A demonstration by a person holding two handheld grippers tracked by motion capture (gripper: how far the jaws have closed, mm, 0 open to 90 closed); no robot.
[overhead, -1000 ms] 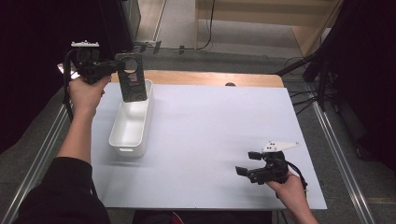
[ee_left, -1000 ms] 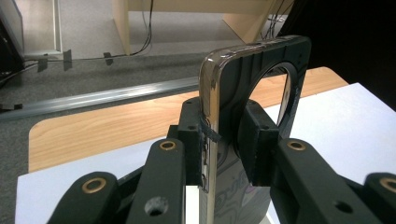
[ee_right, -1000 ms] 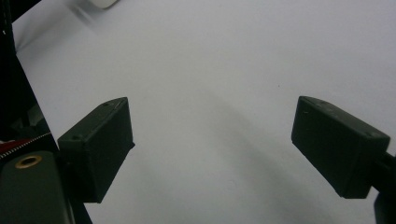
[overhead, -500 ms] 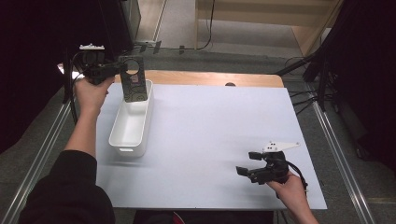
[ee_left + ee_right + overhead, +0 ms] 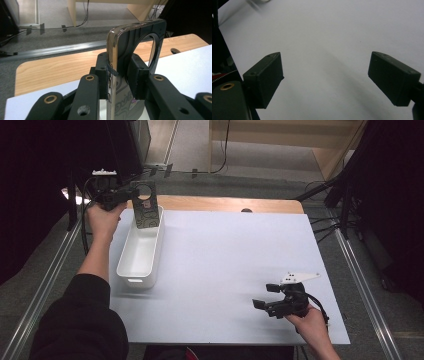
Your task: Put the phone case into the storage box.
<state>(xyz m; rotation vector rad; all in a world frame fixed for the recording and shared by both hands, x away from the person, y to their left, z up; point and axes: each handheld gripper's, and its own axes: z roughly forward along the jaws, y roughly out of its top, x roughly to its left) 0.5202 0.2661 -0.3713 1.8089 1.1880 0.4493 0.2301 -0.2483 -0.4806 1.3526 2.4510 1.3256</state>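
Holding the dark phone case (image 5: 145, 212) upright over the far end of the white bin (image 5: 141, 252), I keep its lower edge aimed inside for a drop. Left gripper (image 5: 129, 195): jaws clamped on the case's flat faces. Right gripper (image 5: 264, 304): wide apart, empty, low over the white table (image 5: 235, 250).

The dark phone case (image 5: 145, 211) I'm holding is a flat, rounded-corner shell with a big round cutout near its top and a pale swirly pattern lower down, hanging upright on its long axis, its lower end dipping into the far end of the white bin (image 5: 131, 266).
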